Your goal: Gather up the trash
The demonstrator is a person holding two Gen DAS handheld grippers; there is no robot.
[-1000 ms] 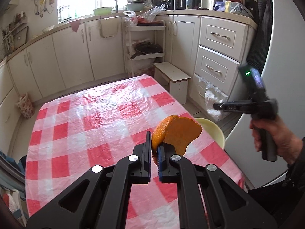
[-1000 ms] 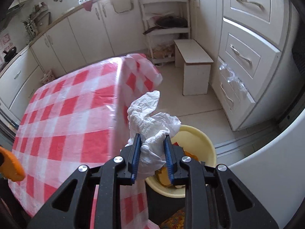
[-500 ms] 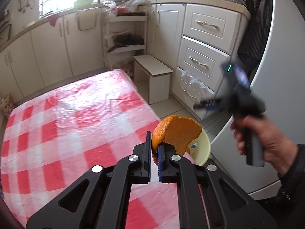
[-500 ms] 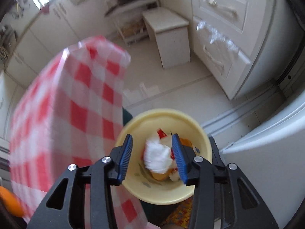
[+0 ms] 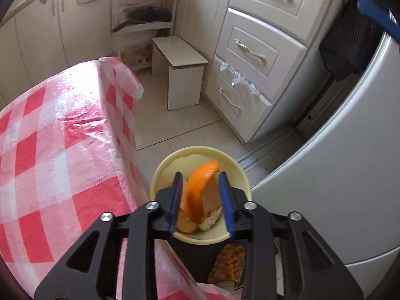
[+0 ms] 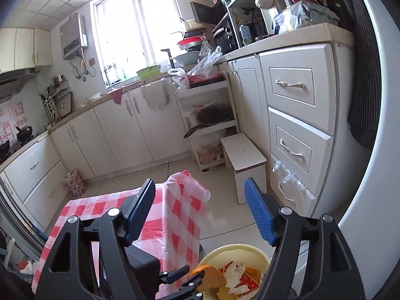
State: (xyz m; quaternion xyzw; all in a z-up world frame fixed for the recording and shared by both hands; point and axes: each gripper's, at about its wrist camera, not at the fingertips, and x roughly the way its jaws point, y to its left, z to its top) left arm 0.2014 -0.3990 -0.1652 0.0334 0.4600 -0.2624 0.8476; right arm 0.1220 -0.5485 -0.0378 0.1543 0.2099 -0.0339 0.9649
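White cabinets (image 6: 140, 135), bright window (image 6: 135, 25), stool (image 5: 180, 72)

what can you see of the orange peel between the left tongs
The orange peel is a curved piece, bright orange outside with pale pith inside. It stands roughly upright between the blue pads of the left tongs, which are opening; whether a pad touches it cannot be told. It hangs over the yellow bin beside the checked table. The right wrist view shows it above scraps in the bin.
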